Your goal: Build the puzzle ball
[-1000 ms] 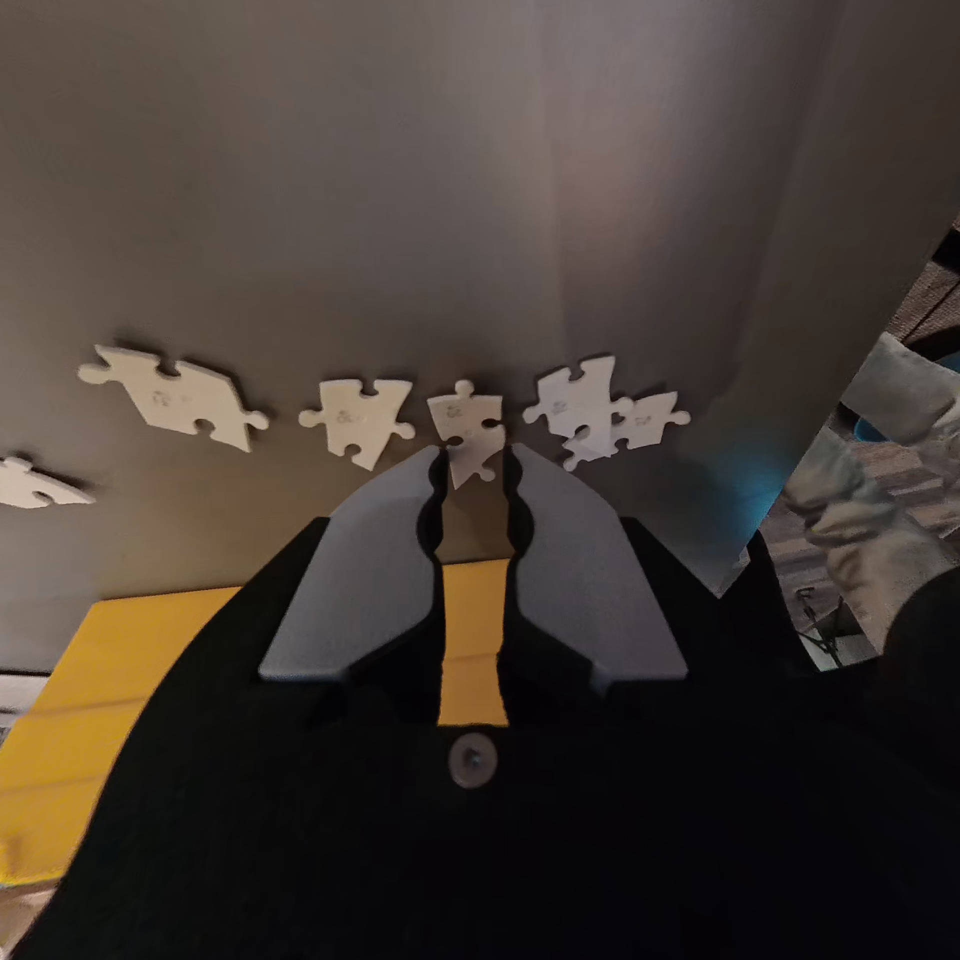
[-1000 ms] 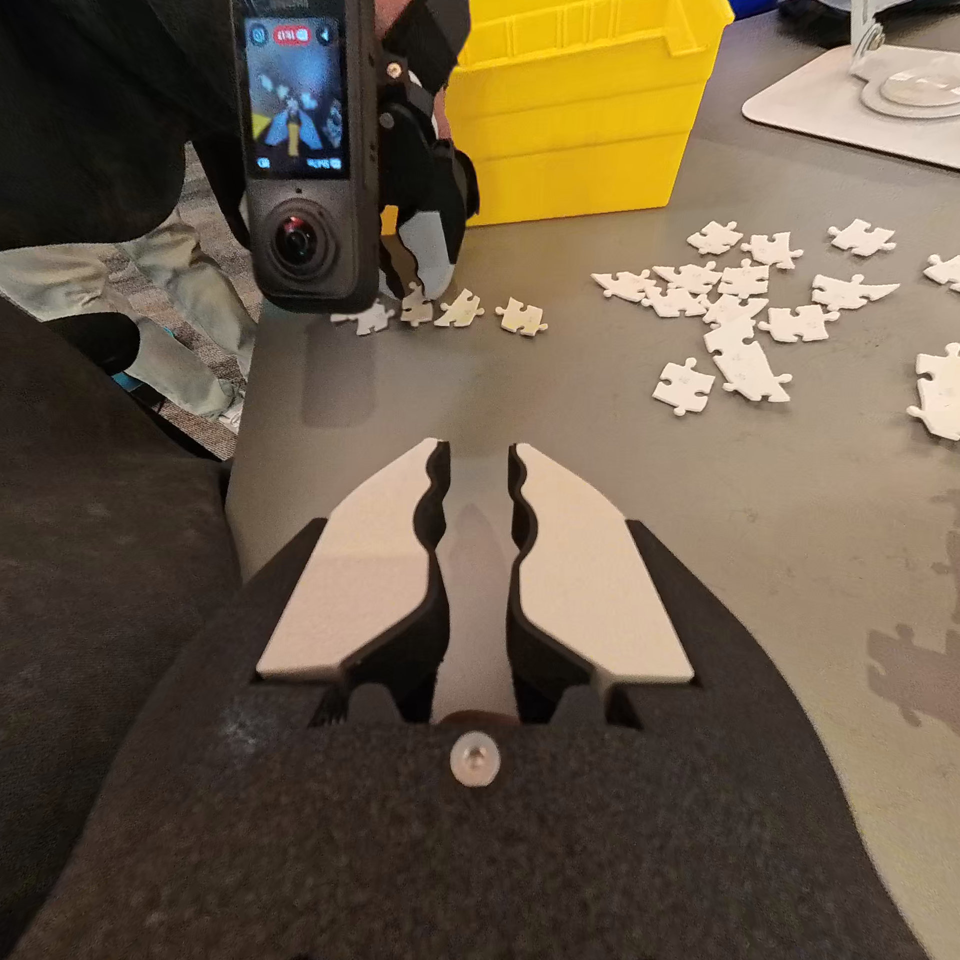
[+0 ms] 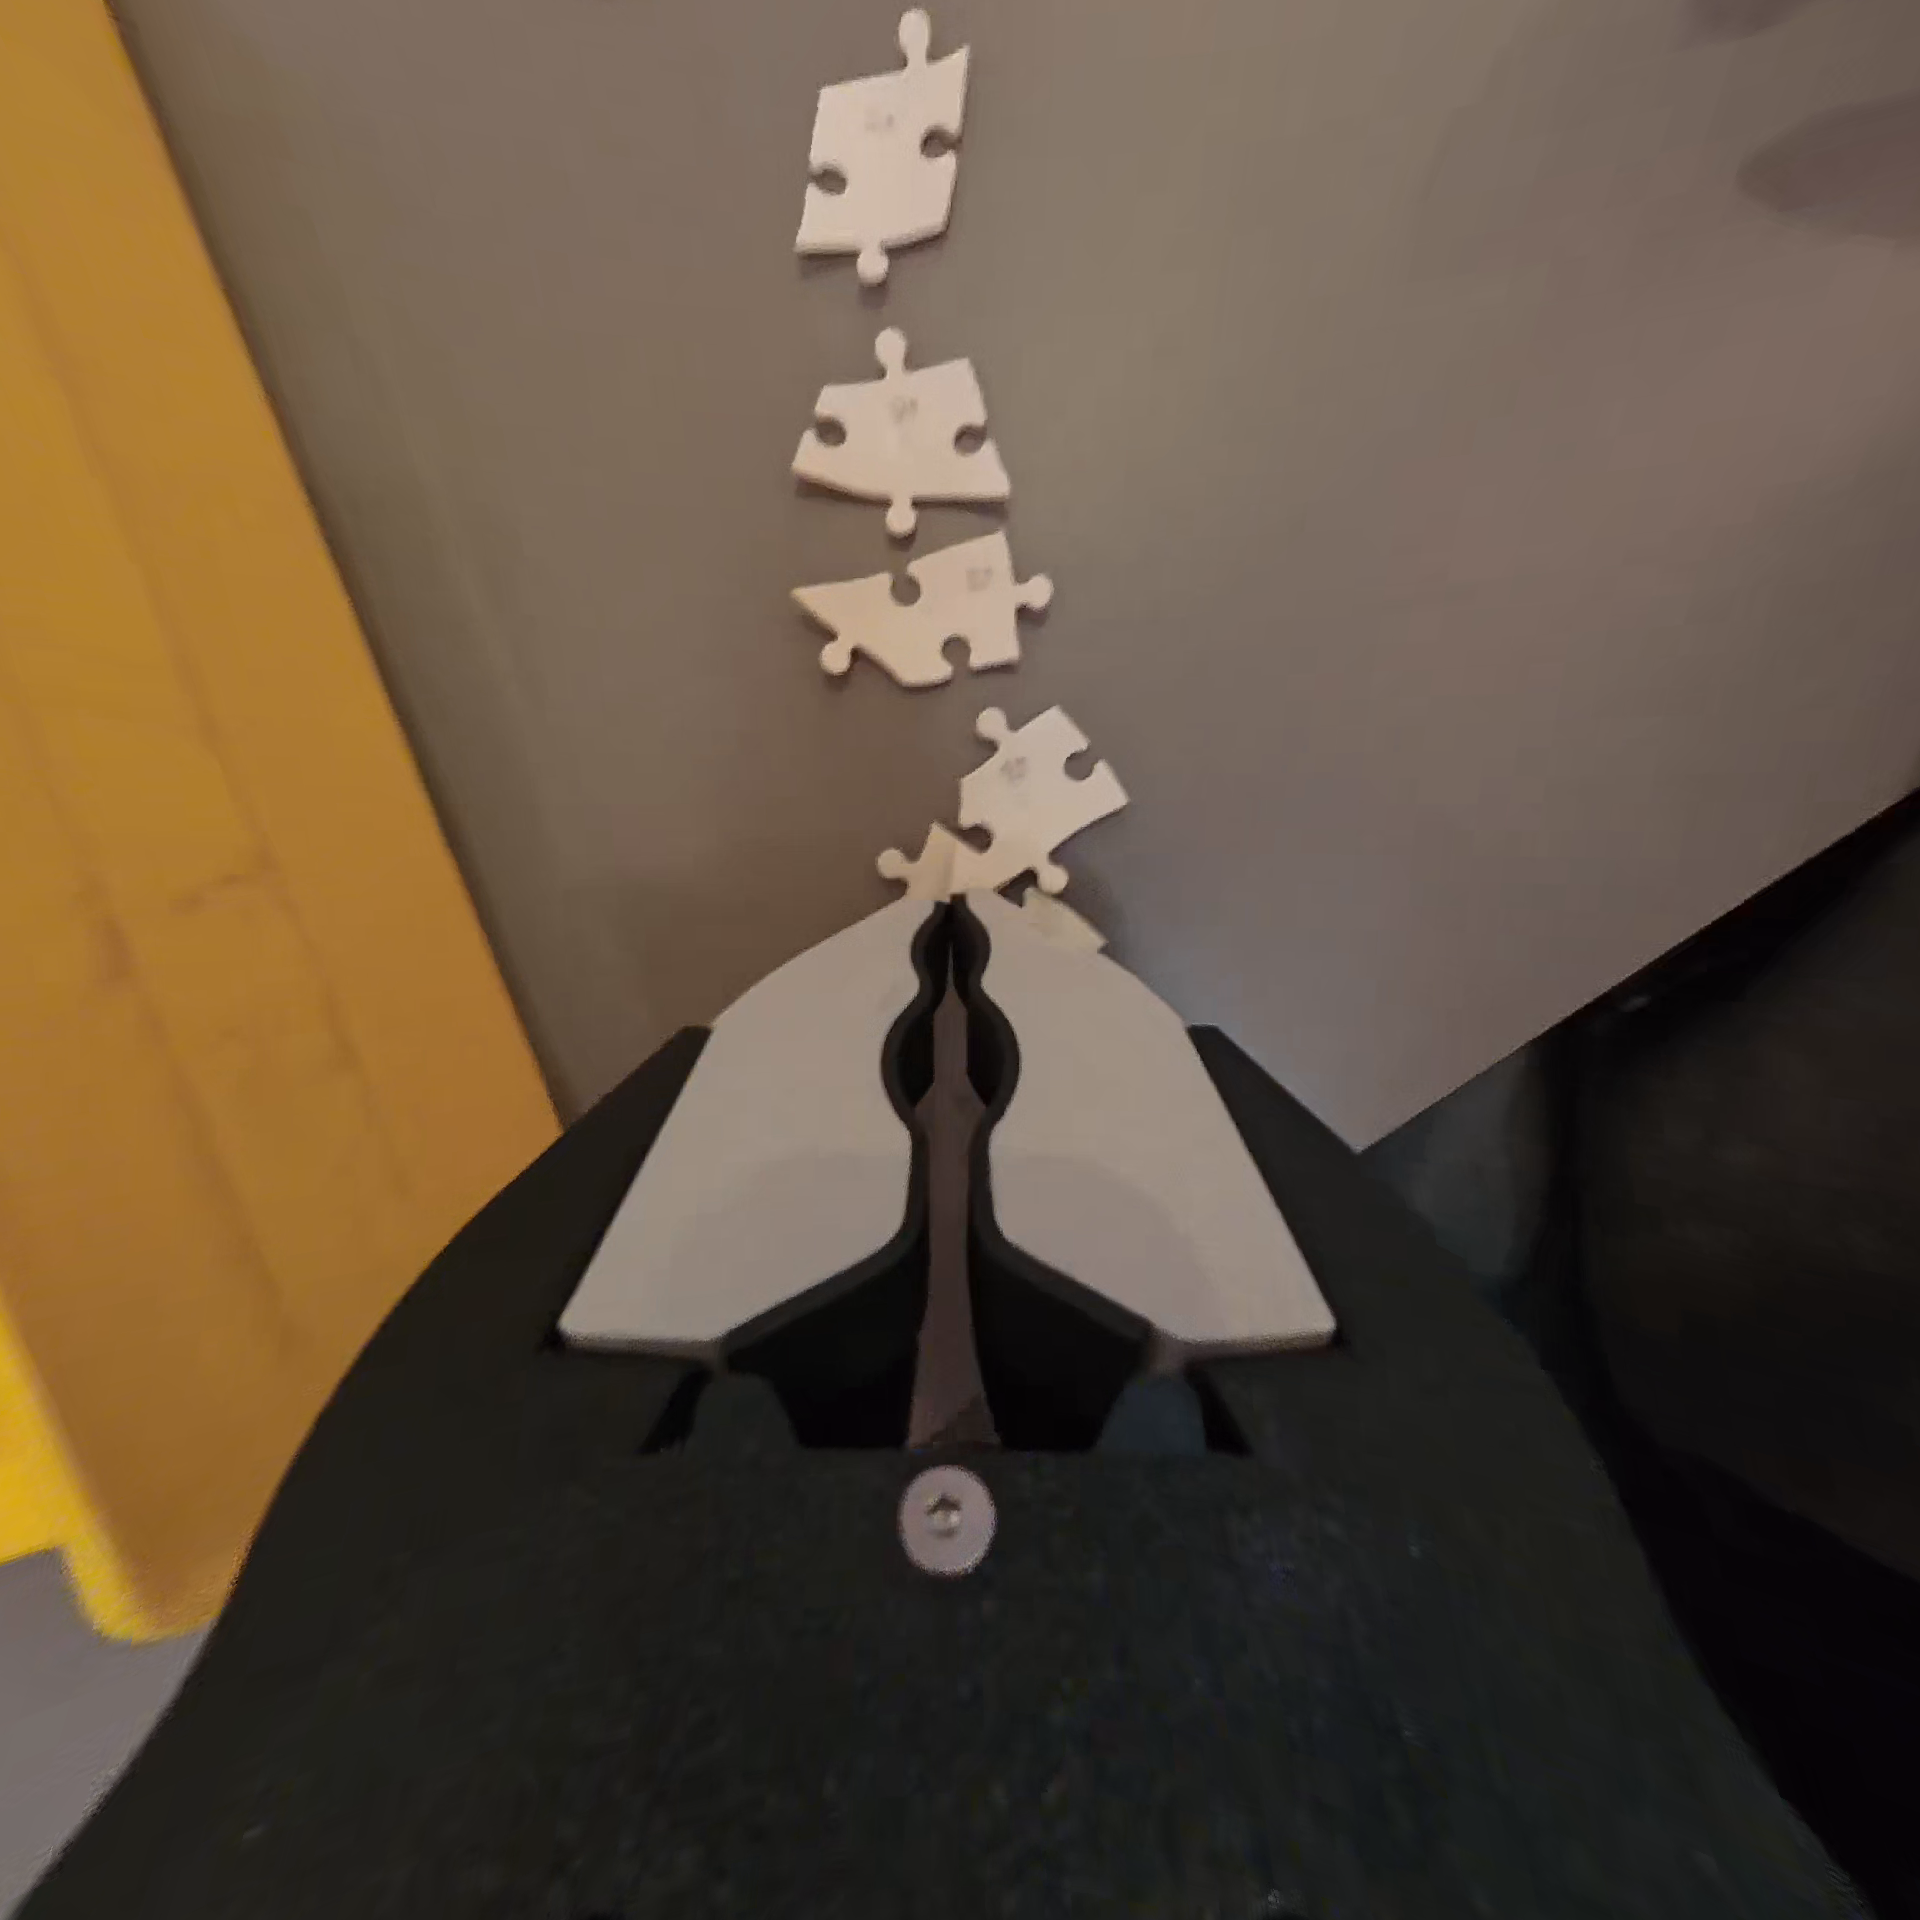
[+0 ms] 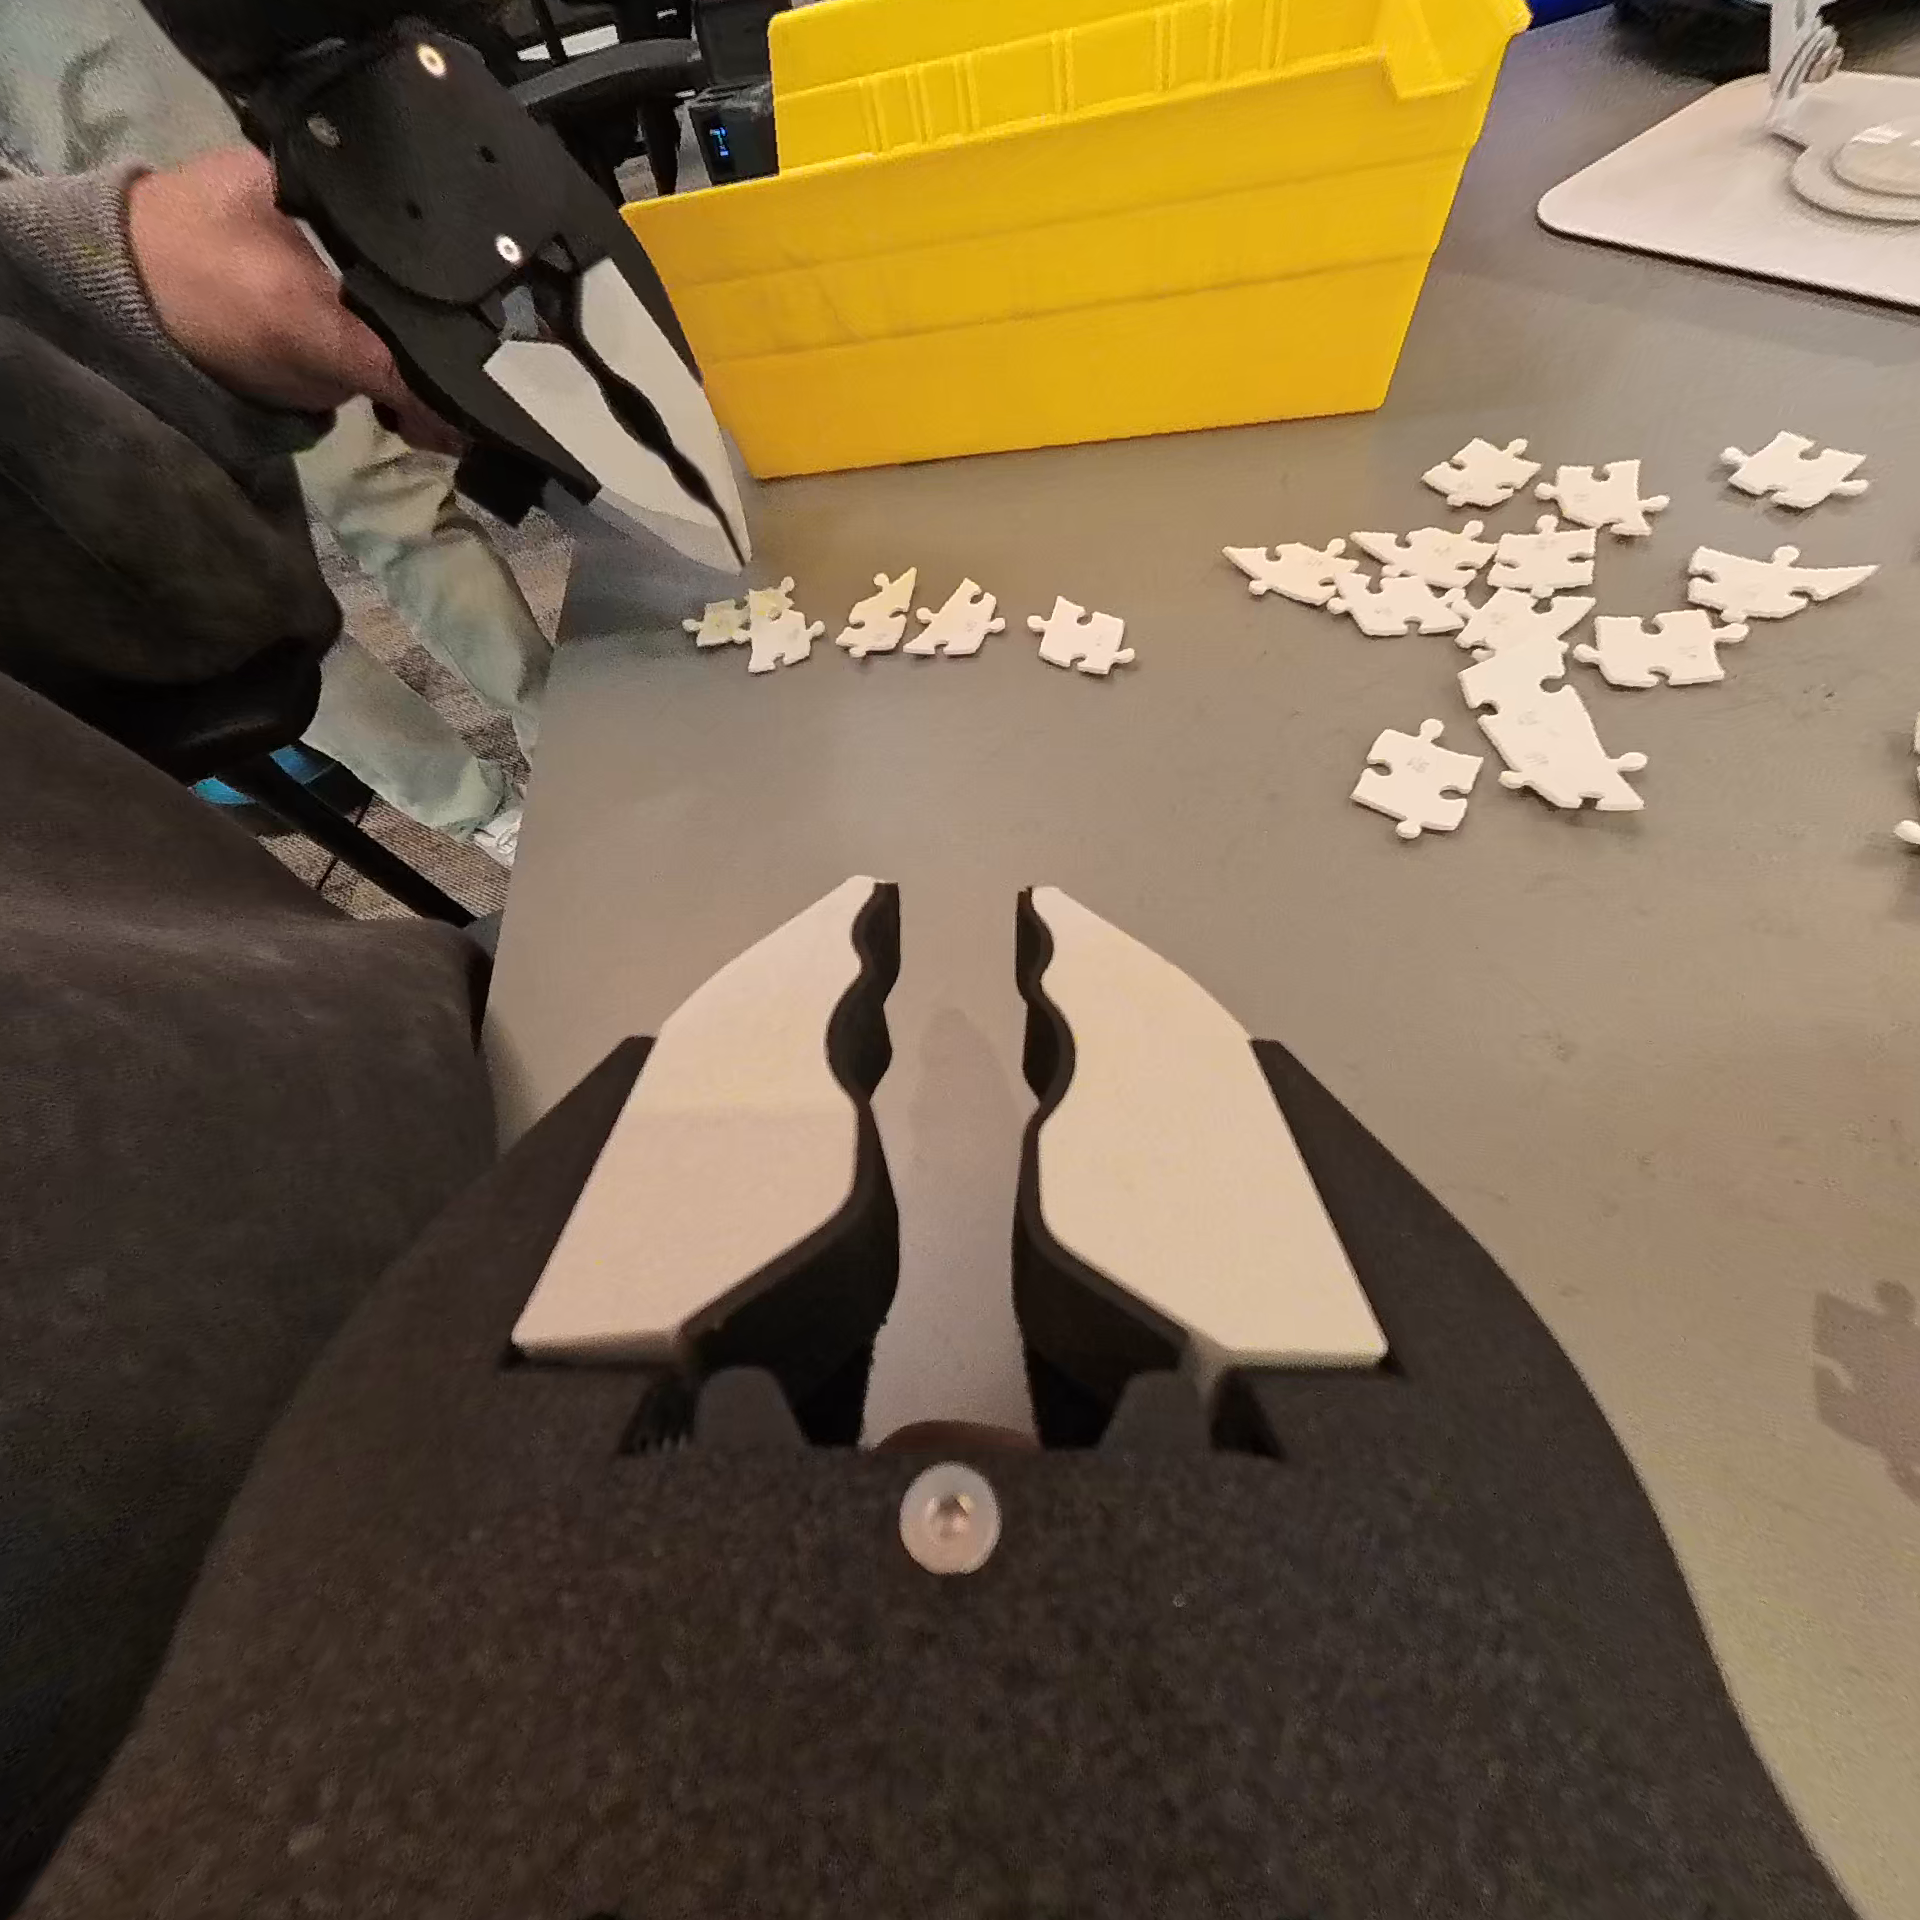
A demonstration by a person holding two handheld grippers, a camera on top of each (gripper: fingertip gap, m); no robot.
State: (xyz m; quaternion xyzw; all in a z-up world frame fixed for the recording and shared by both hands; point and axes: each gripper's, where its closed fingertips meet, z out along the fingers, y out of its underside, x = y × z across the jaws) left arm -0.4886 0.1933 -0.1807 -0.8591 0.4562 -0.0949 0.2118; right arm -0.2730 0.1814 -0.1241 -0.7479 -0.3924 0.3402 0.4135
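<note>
A short row of white puzzle pieces lies near the left edge of the grey table. In the left wrist view the row runs away from me. My left gripper is shut, with its tips just above the nearest two overlapping pieces. I see nothing held between its jaws. From the right wrist view the left gripper hovers slightly above that row's left end. My right gripper is open and empty, low over bare table. A loose pile of pieces lies at the right.
A yellow bin stands behind the row, and shows at the left of the left wrist view. A white tray sits at the back right. The table's left edge drops to the floor beside a person's legs. One gripper's finger ends stand about 25 centimeters off the other's.
My left gripper has gone from open around a piece to shut. It has swung round so it looks along the row from its end. The right gripper has barely moved.
</note>
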